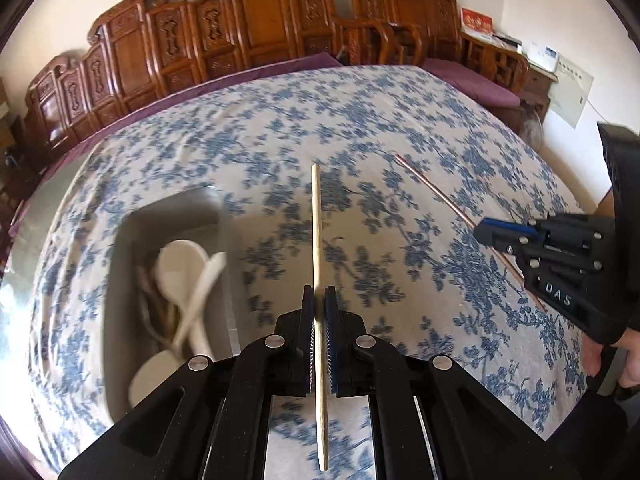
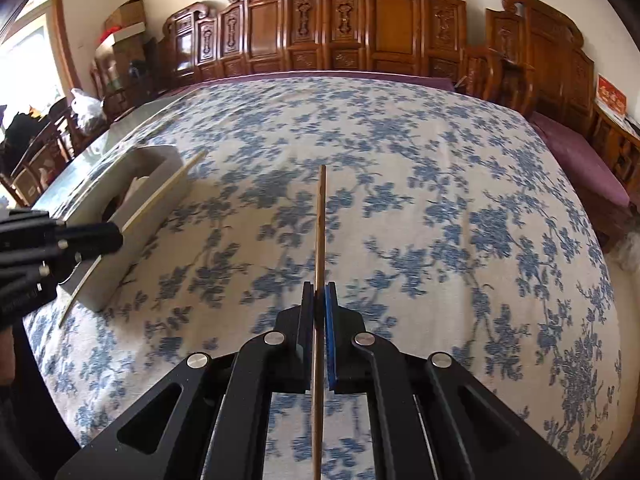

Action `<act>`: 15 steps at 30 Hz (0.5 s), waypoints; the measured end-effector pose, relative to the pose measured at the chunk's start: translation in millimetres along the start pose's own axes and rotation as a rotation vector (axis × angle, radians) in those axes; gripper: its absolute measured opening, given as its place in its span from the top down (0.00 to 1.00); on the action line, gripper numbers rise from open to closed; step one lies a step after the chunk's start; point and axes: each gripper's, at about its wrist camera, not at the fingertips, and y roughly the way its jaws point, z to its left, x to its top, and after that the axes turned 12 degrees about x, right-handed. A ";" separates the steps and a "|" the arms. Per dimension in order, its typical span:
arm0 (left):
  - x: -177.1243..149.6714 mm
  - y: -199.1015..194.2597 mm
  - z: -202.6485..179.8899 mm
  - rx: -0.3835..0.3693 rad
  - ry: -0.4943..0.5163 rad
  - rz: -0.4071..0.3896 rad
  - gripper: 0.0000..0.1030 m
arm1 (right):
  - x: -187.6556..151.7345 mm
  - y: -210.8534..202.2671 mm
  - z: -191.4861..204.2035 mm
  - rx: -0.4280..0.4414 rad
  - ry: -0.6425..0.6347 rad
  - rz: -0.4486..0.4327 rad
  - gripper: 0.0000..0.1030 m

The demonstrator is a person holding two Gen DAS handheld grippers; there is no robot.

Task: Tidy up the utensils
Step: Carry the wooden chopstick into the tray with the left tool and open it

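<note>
My left gripper (image 1: 319, 292) is shut on a pale wooden chopstick (image 1: 317, 220) that points forward above the table. It also shows in the right wrist view (image 2: 108, 236), holding the pale chopstick (image 2: 168, 188) beside the tray. My right gripper (image 2: 319, 288) is shut on a brown chopstick (image 2: 321, 220) pointing forward; it shows in the left wrist view (image 1: 486, 234) with the brown chopstick (image 1: 432, 188). A white rectangular tray (image 1: 124, 264) at the left holds white spoons (image 1: 180, 272) and some brown utensils.
The table wears a white cloth with blue flowers (image 2: 400, 184). The tray also shows in the right wrist view (image 2: 160, 156). Carved wooden chairs (image 1: 256, 20) with purple cushions (image 2: 576, 160) line the far edge. A person's hand (image 1: 608, 356) holds the right gripper.
</note>
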 end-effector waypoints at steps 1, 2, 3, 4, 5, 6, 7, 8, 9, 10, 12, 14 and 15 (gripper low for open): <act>-0.3 -1.0 4.8 0.001 -0.007 -0.002 0.96 | 0.6 0.3 3.9 0.004 -0.006 0.001 0.94; -1.2 -2.5 10.6 0.002 -0.017 -0.003 0.96 | 0.8 0.6 8.3 0.008 -0.013 0.002 0.94; -1.4 -3.0 13.5 0.003 -0.021 -0.004 0.96 | 0.7 0.9 11.8 0.010 -0.020 0.003 0.94; -1.9 -3.6 16.7 0.004 -0.027 -0.004 0.96 | 0.7 0.9 15.4 0.014 -0.026 0.004 0.94; -2.4 -4.1 19.7 0.005 -0.031 -0.004 0.96 | 0.9 0.8 19.7 0.017 -0.034 0.004 0.94; -3.1 -5.0 22.5 0.007 -0.035 -0.005 0.96 | 1.0 0.6 22.6 0.019 -0.038 0.005 0.94; -3.6 -5.9 24.3 0.008 -0.038 -0.006 0.96 | 1.4 0.5 26.2 0.024 -0.042 0.004 0.94; -4.0 -7.0 27.4 0.010 -0.042 -0.008 0.96 | 1.7 0.4 28.2 0.028 -0.045 0.004 0.94; -4.4 -8.4 30.2 0.011 -0.046 -0.009 0.96 | 1.9 -0.3 31.1 0.033 -0.047 0.003 0.94; -4.5 -9.4 32.3 0.012 -0.050 -0.011 0.96 | 2.4 -1.0 33.5 0.038 -0.049 0.001 0.94; -4.8 -12.2 36.8 0.013 -0.056 -0.016 0.96 | 3.9 -2.9 39.1 0.052 -0.052 -0.006 0.94; -4.6 -14.9 43.2 0.017 -0.065 -0.023 0.96 | 5.7 -4.6 45.4 0.067 -0.055 -0.013 0.94; -4.6 -15.9 46.1 0.018 -0.069 -0.026 0.96 | 6.5 -5.2 48.2 0.076 -0.057 -0.017 0.94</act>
